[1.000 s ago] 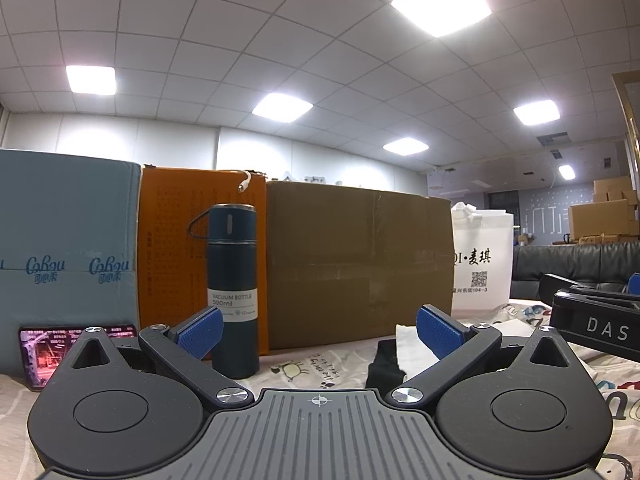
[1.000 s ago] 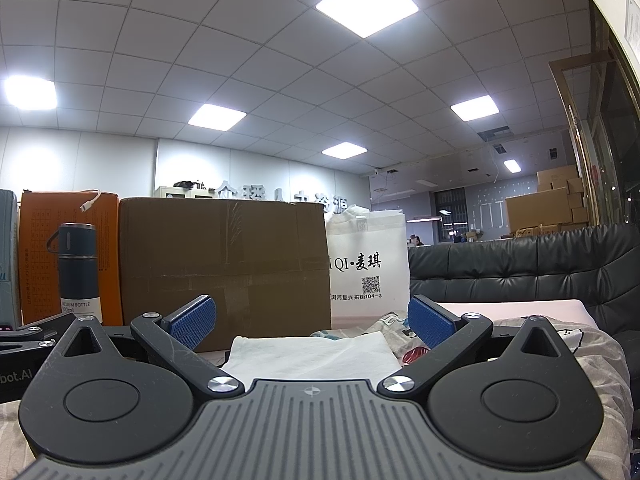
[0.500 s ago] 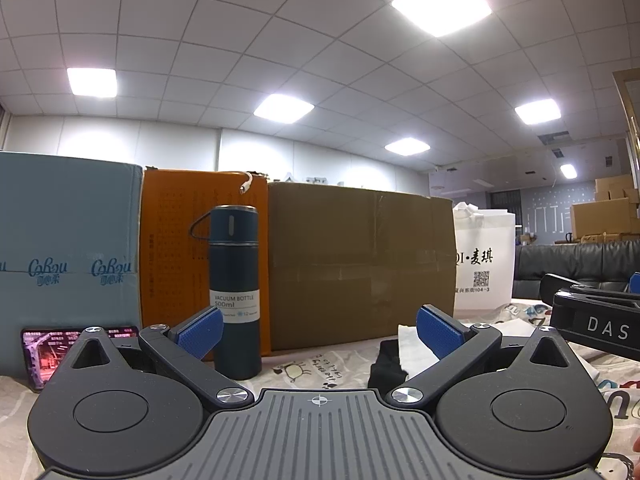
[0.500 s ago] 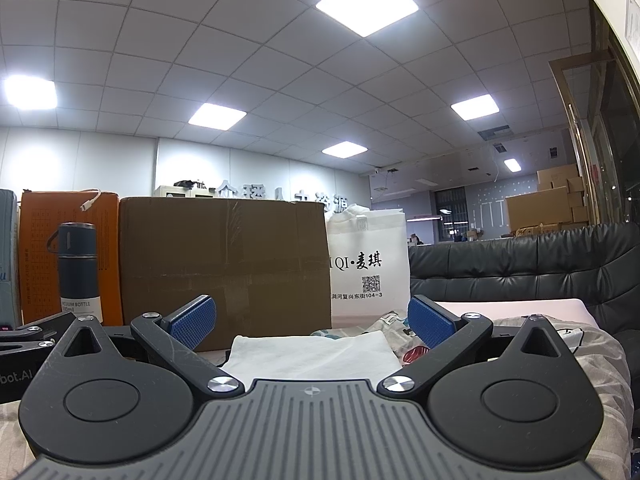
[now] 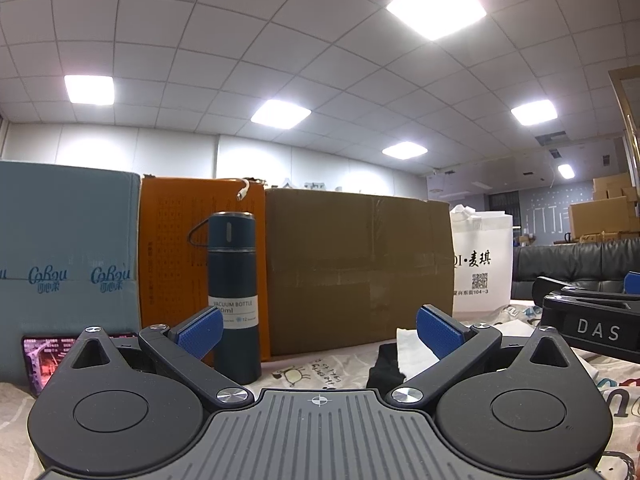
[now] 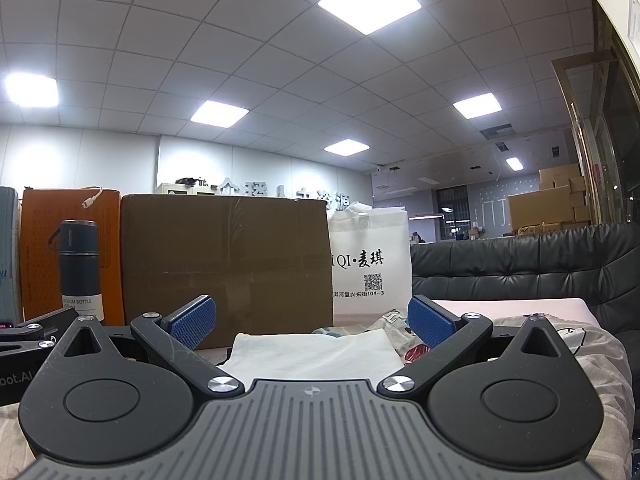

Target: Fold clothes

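Observation:
A white garment point(image 6: 316, 354) lies flat on the patterned cloth surface, just ahead of my right gripper point(image 6: 310, 322), which is open and empty with its blue pads wide apart. In the left wrist view the white garment point(image 5: 412, 354) shows at the right with a black garment point(image 5: 382, 366) beside it. My left gripper point(image 5: 318, 328) is open and empty, held low over the surface. The right gripper's body point(image 5: 592, 326) shows at the right edge of the left view.
A dark blue vacuum bottle point(image 5: 234, 300) stands close ahead left. Behind it stand a blue box point(image 5: 64, 248), an orange box point(image 5: 176, 240), a brown carton point(image 5: 356, 268) and a white bag point(image 5: 482, 264). A phone point(image 5: 40, 354) lies at left. A black sofa point(image 6: 532, 264) is at right.
The left gripper's view has shifted slightly; the bottle and boxes sit a little to the right. The right gripper has not visibly moved. Both stay open.

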Demonstrator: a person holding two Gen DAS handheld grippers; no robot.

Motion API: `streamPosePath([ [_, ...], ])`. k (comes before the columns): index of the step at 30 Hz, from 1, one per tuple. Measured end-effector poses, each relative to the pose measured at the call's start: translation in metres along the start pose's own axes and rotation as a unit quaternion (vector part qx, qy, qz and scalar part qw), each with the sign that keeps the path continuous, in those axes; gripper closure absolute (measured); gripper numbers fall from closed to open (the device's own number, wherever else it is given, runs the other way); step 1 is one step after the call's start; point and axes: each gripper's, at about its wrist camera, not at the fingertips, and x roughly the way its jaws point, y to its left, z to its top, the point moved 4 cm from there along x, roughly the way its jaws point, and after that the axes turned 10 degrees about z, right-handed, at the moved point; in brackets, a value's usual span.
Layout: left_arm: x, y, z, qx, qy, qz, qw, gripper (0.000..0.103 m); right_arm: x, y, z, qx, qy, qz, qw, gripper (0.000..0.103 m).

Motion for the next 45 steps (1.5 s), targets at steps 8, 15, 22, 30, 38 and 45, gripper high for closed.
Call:
streamPosePath([
  [8,0.0,0.003,-0.001,-0.011,0.002,-0.009,0.9999,0.0,-0.001,-0.001,0.0,0.005,-0.002,0.001,1.0,0.0],
  [15,-0.002,0.005,0.0,-0.015,0.006,-0.007,0.9998,0.0,-0.003,-0.002,0.0,0.007,-0.006,0.001,1.0,0.0],
  [22,-0.004,0.009,0.002,-0.029,-0.001,-0.008,0.9996,0.0,-0.007,-0.012,0.002,0.041,-0.019,0.014,0.999,0.0],
  [30,-0.009,0.011,0.004,-0.047,-0.013,-0.028,0.9984,0.0,-0.018,-0.028,0.005,0.107,-0.056,0.039,0.992,0.0],
  [38,-0.026,0.003,0.017,-0.031,-0.047,-0.04,0.9976,0.0,-0.027,-0.042,0.006,0.164,-0.078,0.061,0.981,0.0],
  [45,-0.045,0.001,0.027,-0.013,-0.043,-0.021,0.9988,0.0,-0.04,-0.046,0.007,0.19,-0.106,0.078,0.973,0.0],
])
